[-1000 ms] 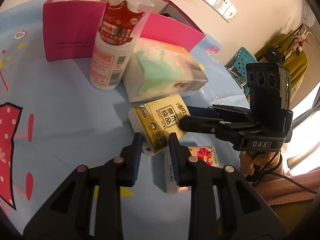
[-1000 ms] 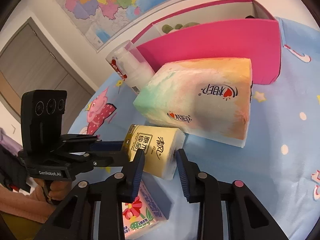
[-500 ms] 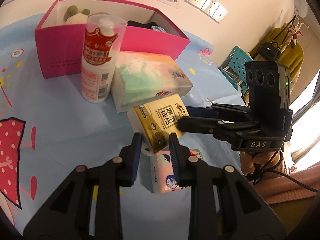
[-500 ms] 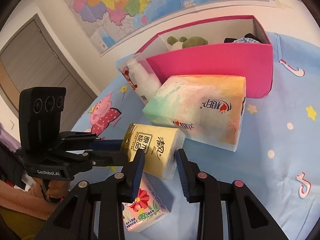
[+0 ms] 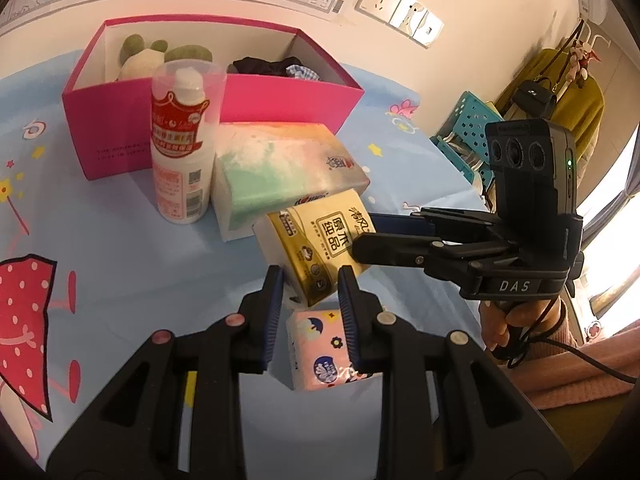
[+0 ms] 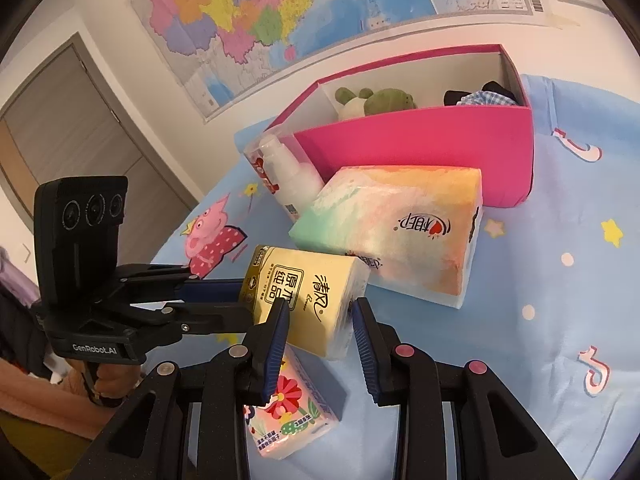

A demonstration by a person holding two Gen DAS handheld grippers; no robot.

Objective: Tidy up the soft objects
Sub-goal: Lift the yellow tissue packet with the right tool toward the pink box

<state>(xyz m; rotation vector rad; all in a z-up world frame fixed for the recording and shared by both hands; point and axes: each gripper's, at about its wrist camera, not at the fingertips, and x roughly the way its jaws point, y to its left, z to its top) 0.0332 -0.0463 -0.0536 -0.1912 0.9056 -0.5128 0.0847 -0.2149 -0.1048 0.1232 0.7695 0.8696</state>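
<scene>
A yellow tissue pack [image 5: 320, 248] [image 6: 304, 296] hangs tilted above the blue tablecloth, held from two sides. My left gripper [image 5: 310, 280] [image 6: 240, 300] is shut on its near corner. My right gripper [image 6: 320, 308] [image 5: 364, 236] is shut on the opposite end. Under it lies a pink floral tissue pack [image 5: 324, 356] [image 6: 292, 416]. Behind stands a large pastel tissue pack [image 5: 280, 168] [image 6: 396, 232]. The open pink box [image 5: 112, 128] [image 6: 420, 144] at the back holds a plush toy [image 5: 140, 60] [image 6: 376, 100] and dark and checked cloth [image 5: 276, 68] [image 6: 484, 96].
A white and red pump bottle [image 5: 182, 148] [image 6: 288, 176] stands between the box and the pastel pack. A person's hand [image 5: 516, 320] grips the right handle. The table's edge [image 5: 452, 168] runs to the right, with a teal rack [image 5: 468, 132] beyond it.
Both grippers have risen with the yellow pack between them, and it now hangs clear of the floral pack. The inside of the pink box has come into view.
</scene>
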